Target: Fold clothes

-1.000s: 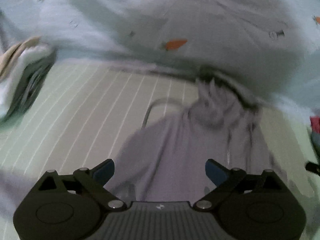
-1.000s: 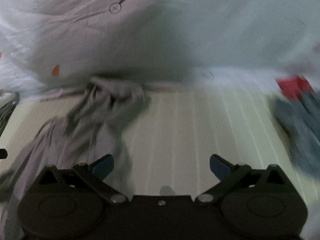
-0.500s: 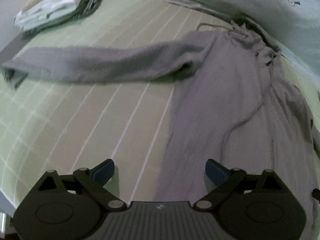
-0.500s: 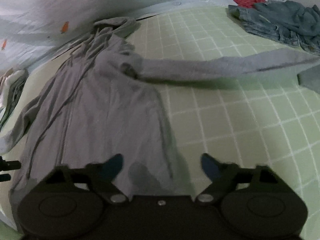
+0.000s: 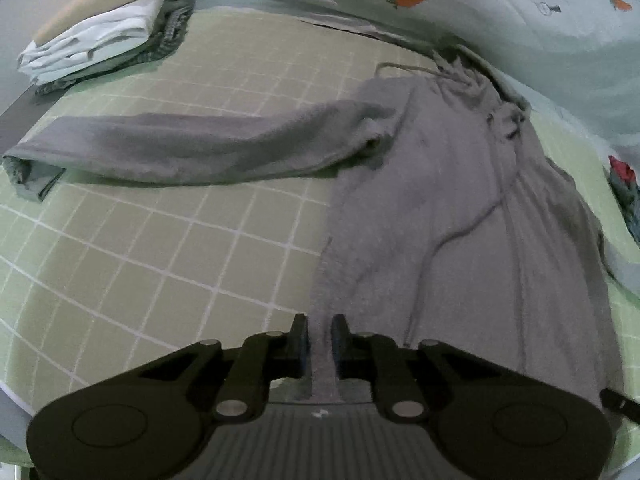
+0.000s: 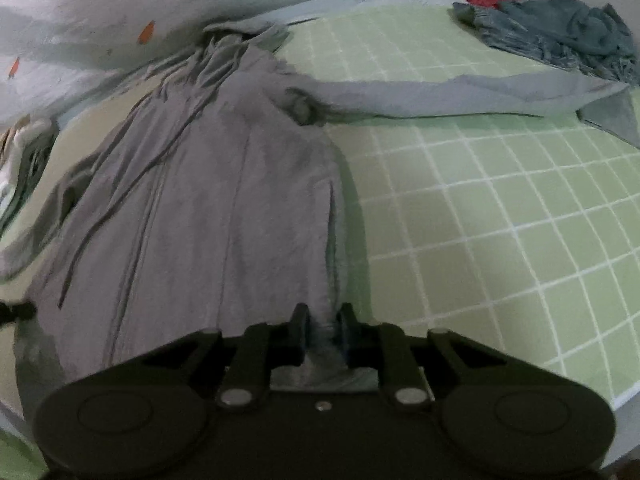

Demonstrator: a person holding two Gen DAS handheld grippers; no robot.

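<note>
Now a grey hoodie [image 5: 460,208] is spread flat on a green checked bed sheet [image 5: 160,260], with its hood at the far end, at about 12 o'clock, against a pale blanket with carrots [image 5: 500,4]. One long sleeve [image 5: 192,150] is stretched out toward 9 o'clock in the left wrist view, and the other sleeve [image 6: 460,94] toward 3 o'clock in the right wrist view.

The hoodie is judged to be soft, floppy and light. It will sag and wrinkle when lifted, so it is best taken by its bottom corners, where the cloth is thicker and easy to pinch.

The left gripper [image 5: 320,338] is pointed steeply down at the near edge, at 6 o'clock. Its jaws have just been closing, and the left bottom corner of the hoodie is pinched between them. The right gripper [image 6: 323,330] is tilted down the same way. Its jaws have also just been closing, and the right bottom corner is clamped between them.

A pile of folded clothes [image 5: 104,28] is seen at 10 o'clock in the left wrist view. A heap of blue denim clothes [image 6: 560,36] with something red is seen at 1 o'clock in the right wrist view.
</note>
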